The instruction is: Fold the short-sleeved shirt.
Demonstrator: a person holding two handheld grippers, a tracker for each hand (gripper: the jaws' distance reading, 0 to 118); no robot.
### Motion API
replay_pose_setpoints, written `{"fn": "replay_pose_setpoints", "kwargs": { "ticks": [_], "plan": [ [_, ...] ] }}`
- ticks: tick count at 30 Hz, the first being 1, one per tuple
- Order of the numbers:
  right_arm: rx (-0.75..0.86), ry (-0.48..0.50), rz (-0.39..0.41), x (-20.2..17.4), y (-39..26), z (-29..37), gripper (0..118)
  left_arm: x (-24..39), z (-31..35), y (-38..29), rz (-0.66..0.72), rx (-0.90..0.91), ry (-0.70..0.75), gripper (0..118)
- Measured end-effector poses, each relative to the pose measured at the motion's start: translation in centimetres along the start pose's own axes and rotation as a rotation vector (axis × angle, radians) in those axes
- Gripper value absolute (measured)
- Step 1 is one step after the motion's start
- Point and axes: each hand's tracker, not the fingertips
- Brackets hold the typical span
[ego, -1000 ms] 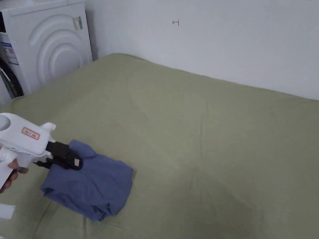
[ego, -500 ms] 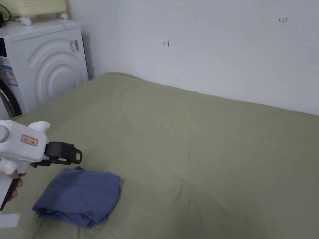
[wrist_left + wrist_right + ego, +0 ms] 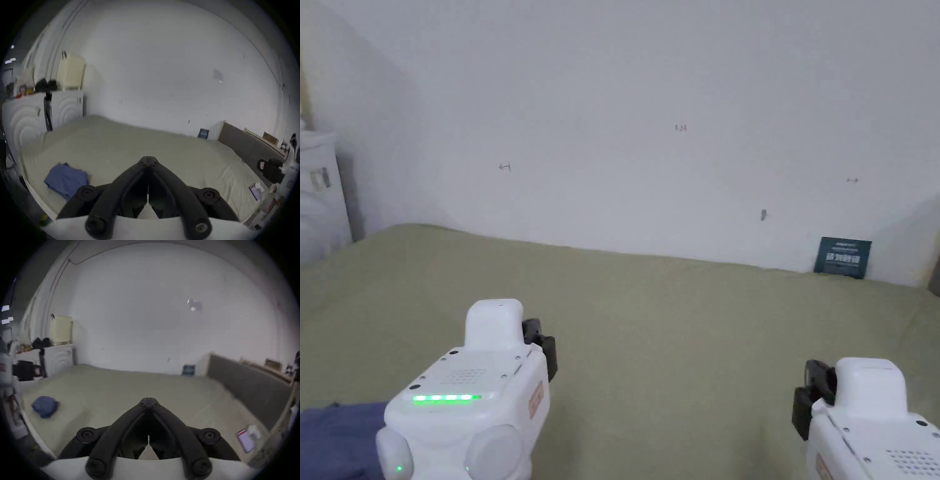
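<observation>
Holding both my left gripper (image 3: 148,160) and right gripper (image 3: 148,400) pinched closed and empty over the bed (image 3: 675,325), I judge the folded blue shirt (image 3: 66,179) at eight o'clock light, limp, best pinched through a doubled edge.

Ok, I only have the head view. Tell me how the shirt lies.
Observer: The shirt lies in a folded bundle near the left edge of the bed, with nothing touching it.
Operator: Give me the left tool's jaws.
Observer: The left tool is shut and holds nothing.
Operator: Now the right tool.
Observer: The right tool is shut as well, empty, over bare sheet.
</observation>
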Motion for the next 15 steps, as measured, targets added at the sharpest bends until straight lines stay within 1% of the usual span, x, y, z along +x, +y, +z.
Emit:
{"fn": "replay_pose_setpoints", "kwargs": {
  "ticks": [1,2,4,6,7,11,14,15],
  "plan": [
    [0.031,-0.027,-0.021,0.4,0.3,0.5,0,1.8,0.8,0.2,-0.054,0.059,0.022,0],
    [0.05,-0.039,-0.041,0.8,0.6,1.1,0,2.9,1.3,0.6,-0.096,0.087,0.006,0],
    [0.066,-0.033,-0.06,1.6,1.2,1.9,0,5.3,2.3,1.4,-0.158,0.092,-0.024,0],
    [0.066,-0.025,-0.064,2.2,1.8,2.4,0,6.0,2.7,1.9,-0.136,0.082,-0.036,0],
    [0.07,-0.023,-0.072,2.6,2.0,2.7,0,6.5,2.9,2.3,-0.13,0.077,-0.085,0],
    [0.085,-0.019,-0.075,3.3,2.8,3.4,0,7.3,2.9,2.4,-0.177,0.076,-0.082,0],
    [0.081,-0.013,-0.071,3.5,3.1,3.4,0,7.3,2.8,2.4,-0.179,0.059,-0.099,0],
    [0.078,0.001,-0.084,3.7,3.1,3.4,0,7.4,2.9,2.5,-0.176,0.062,-0.098,0]
  ]
}}
